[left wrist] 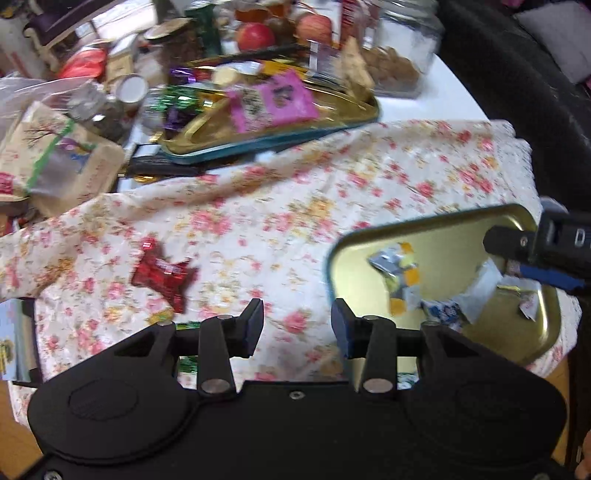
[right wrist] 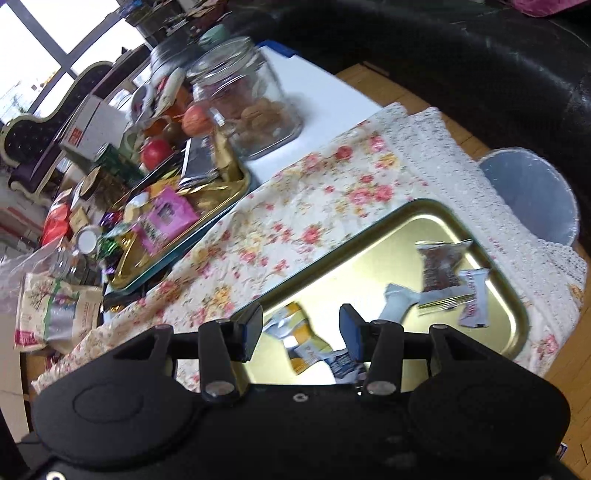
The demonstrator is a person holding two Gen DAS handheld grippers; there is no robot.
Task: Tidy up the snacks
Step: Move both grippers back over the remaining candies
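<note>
The left gripper (left wrist: 297, 328) is open with nothing between its black fingers, above the flowery pink-and-white tablecloth (left wrist: 332, 184). The right gripper (right wrist: 301, 328) is open and empty too, over the shiny gold metal tray (right wrist: 369, 254). Small wrapped snacks lie in that tray: a yellow-and-white packet (right wrist: 295, 328), a brown one (right wrist: 441, 266) and white ones. A red shiny wrapped candy (left wrist: 164, 275) lies alone on the cloth, left of the tray. Further back, a second gold tray (left wrist: 354, 107) holds a pink packet (left wrist: 273, 101). A glass jar of biscuits (right wrist: 251, 107) and red apples (left wrist: 255, 36) stand behind it.
</note>
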